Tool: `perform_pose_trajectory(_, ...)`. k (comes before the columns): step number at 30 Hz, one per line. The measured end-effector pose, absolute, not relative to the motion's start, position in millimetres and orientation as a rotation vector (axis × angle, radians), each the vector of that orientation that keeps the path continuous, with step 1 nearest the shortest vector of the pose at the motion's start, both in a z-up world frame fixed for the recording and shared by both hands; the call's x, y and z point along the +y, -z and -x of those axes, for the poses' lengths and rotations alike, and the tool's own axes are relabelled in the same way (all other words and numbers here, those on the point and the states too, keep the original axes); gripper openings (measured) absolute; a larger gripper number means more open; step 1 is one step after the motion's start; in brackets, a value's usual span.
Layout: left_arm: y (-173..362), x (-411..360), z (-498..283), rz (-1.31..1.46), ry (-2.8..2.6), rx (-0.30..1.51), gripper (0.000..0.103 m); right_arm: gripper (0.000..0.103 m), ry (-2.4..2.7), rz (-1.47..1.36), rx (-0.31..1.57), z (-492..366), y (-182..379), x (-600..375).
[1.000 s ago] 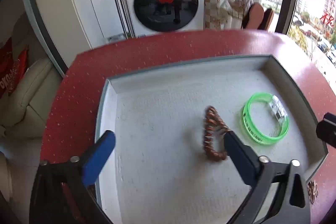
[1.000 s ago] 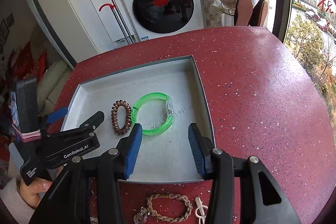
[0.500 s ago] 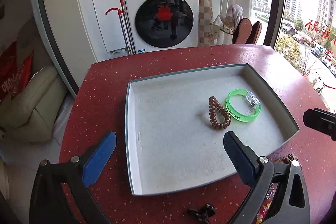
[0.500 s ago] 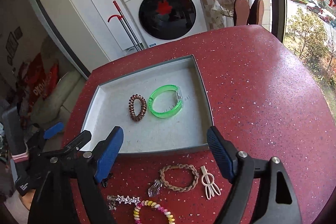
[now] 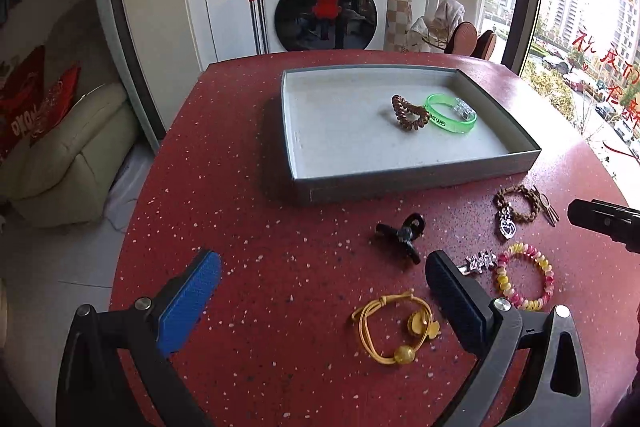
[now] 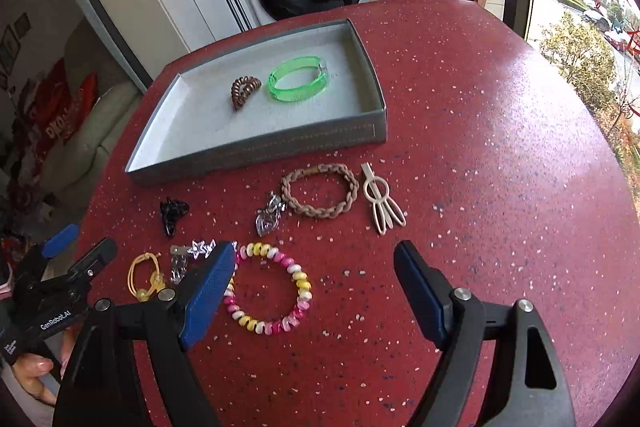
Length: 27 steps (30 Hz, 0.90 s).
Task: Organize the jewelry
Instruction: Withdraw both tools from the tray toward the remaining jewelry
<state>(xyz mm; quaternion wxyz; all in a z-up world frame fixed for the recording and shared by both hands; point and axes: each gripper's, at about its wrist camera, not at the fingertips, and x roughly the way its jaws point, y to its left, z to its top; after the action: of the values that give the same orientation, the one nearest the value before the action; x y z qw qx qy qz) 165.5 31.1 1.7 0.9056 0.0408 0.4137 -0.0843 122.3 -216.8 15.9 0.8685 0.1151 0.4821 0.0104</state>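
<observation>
Left wrist view first: our left claw (image 5: 322,301) gapes wide and empty above the red table (image 5: 240,187) near its front edge. Between its fingers lies a yellow hair tie (image 5: 394,327). A grey tray (image 5: 420,183) sits toward the table's far edge, carrying a brown spiral tie (image 5: 409,113) touching a green bangle (image 5: 450,114).

Right wrist view: our right claw (image 6: 316,291) also stands wide, gripping nothing, over a pink-and-yellow spiral bracelet (image 6: 268,289). Between bracelet and tray's front wall we see a braided brown bracelet (image 6: 320,191), a cream hair clip (image 6: 382,201) and a black claw clip (image 6: 172,213).
</observation>
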Motion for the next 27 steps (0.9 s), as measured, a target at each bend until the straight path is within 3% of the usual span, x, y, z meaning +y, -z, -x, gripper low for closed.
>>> perform_pose_trajectory(11,26,26,-145,-0.078,0.167,0.914,0.103,0.084,0.012,-0.14,1.048,-102,4,-201)
perform_pose_trajectory(24,25,-7,-123,-0.267,0.201,0.824,0.103,0.08,0.031,-0.097,1.052,-115,11,-196)
perform_pose_trajectory(27,30,-15,-123,-0.295,0.235,0.831,0.092,0.073,0.029,-0.079,1.063,-119,17,-192)
